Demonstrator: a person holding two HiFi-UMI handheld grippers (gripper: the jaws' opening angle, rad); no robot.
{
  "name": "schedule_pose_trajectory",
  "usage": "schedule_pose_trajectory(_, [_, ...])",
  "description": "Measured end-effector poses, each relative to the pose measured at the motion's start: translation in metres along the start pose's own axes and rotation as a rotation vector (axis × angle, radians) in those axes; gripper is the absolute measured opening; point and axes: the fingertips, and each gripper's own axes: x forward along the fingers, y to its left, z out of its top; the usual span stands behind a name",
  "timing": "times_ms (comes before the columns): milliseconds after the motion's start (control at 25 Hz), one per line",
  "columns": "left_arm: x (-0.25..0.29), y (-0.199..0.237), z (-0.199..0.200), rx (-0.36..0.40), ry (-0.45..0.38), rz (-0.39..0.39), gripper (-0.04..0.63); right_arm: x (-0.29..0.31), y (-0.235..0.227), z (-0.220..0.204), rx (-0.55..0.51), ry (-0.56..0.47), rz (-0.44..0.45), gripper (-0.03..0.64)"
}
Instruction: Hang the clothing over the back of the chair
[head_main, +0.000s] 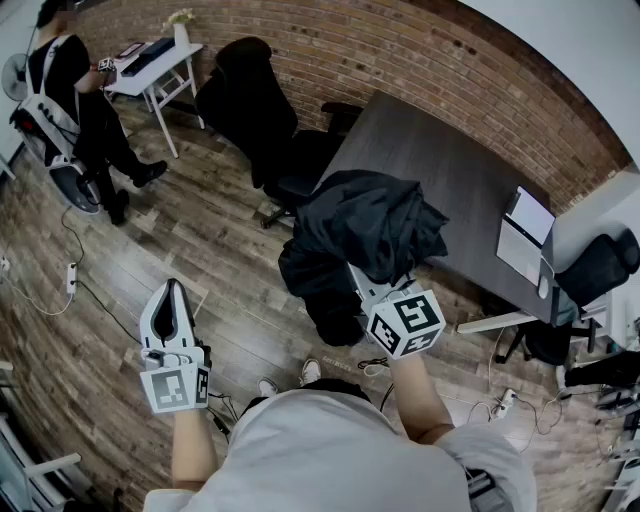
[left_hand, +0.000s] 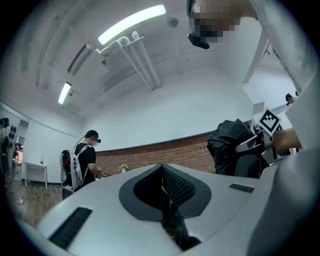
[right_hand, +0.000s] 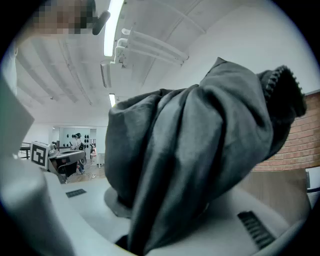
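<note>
While the right gripper (head_main: 362, 282) clamps a bunched dark jacket (head_main: 365, 222) in the head view, the left gripper (head_main: 172, 292) hangs well apart at the person's left, its jaws pressed together on nothing. The jacket is held in the air near the corner of the dark table (head_main: 455, 185), with a black office chair (head_main: 250, 100) beyond it to the upper left. A dark mass directly under the bundle cannot be made out as cloth or chair. Open wood floor (head_main: 200, 240) lies between the person and that chair. The table edge crowds the right side, and a power strip (head_main: 71, 279) with its cable lies on the boards at far left.

From the left gripper view, the two jaws meet with nothing between them. The jacket shows as a soft lump off to the right, in front of a brick wall (left_hand: 150, 155).

Through the right gripper view, grey-black folds fill the frame, pinched between the jaws, with a zipper edge (right_hand: 282, 82) flopping at the top. The cloth looks light, limp and a little slick, so it likely sags and slides. A hold on the collar or shoulders with both grippers would probably spread it best over a chair back.
</note>
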Motion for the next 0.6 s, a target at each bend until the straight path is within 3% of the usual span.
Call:
schedule_pose_trajectory(440, [0.014, -0.024, -0.004, 0.019, 0.023, 0.035, 0.025, 0.002, -0.033, -0.013, 0.064, 0.006, 0.060, 0.114])
schedule_pose_trajectory(600, [0.020, -0.031, -0.004, 0.071, 0.028, 0.054, 0.025, 0.010, -0.052, -0.020, 0.089, -0.019, 0.088, 0.117])
